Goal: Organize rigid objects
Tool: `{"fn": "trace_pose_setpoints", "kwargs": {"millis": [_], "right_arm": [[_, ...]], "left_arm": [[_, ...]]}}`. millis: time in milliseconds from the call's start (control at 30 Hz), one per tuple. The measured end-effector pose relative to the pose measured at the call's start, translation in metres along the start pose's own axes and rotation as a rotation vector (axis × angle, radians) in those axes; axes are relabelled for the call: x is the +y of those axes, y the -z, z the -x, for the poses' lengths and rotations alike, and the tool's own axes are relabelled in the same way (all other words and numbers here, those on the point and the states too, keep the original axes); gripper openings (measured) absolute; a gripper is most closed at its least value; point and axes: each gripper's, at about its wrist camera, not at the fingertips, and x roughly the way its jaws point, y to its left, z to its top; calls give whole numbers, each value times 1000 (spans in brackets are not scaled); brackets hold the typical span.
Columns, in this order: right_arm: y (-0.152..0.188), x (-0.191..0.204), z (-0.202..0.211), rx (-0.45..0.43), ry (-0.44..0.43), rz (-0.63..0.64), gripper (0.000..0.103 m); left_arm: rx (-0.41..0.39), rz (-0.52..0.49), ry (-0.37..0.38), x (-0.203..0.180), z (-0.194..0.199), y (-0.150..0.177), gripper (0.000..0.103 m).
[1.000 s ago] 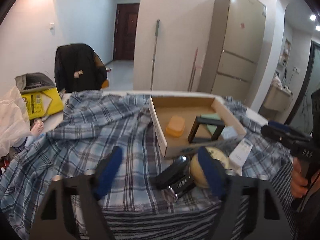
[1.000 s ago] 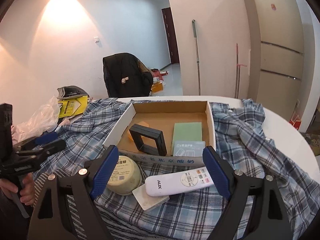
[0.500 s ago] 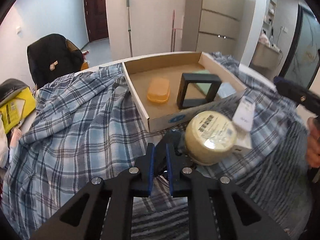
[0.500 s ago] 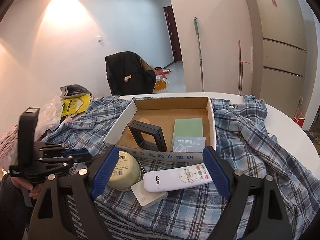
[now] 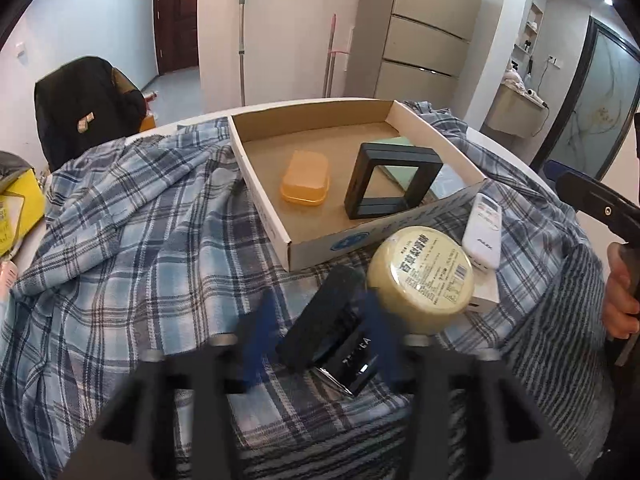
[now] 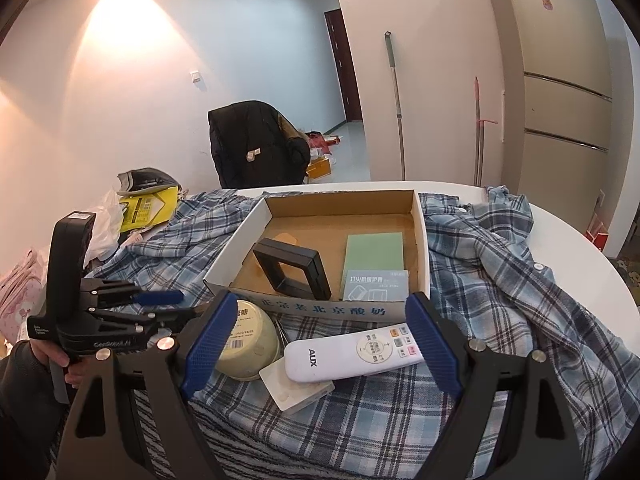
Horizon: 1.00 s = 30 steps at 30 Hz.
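Since the black stapler (image 5: 328,320) is what the left gripper (image 5: 320,328) has lined up, that's the thing to think about. It lies on the plaid shirt (image 5: 120,240) just in front of the cardboard box (image 5: 280,236), near that box's front left corner, touching or nearly touching the round cream tub (image 5: 420,272). My guess is it's stiff, fairly dense for its size and a bit slick on the plastic top, with a hinged arm that can flop (so grabbing only the top half seems risky). I'd clamp across the two long sides around mid-body.

The left claw's jaws are opening right now, blurred, with the stapler sitting between the blue pads (image 5: 256,332); I don't see them pressing on it.

The right gripper (image 6: 320,348) stands wide, nothing in it, hovering over the white remote (image 6: 352,354), which lies in front of the box's front wall. Inside the box: an orange soap case (image 5: 306,178), a black frame (image 5: 392,184), a green card (image 6: 372,252).
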Motion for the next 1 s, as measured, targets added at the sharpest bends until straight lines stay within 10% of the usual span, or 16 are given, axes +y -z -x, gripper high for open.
{"fn": "trace_pose_setpoints", "kwargs": {"millis": [600,833,1000], "right_arm": [[0,-4,0,10,9,-14,85],[-1,-6,1,9,7,-22,85],[-2,-8,2,7,1,-29,85]], "left_arm": [[50,-70,-29,-13,-16,2,19],[30,-36,-120,-12,-7,0,19],[-46,39,-54,-6,28,-12,19]]}}
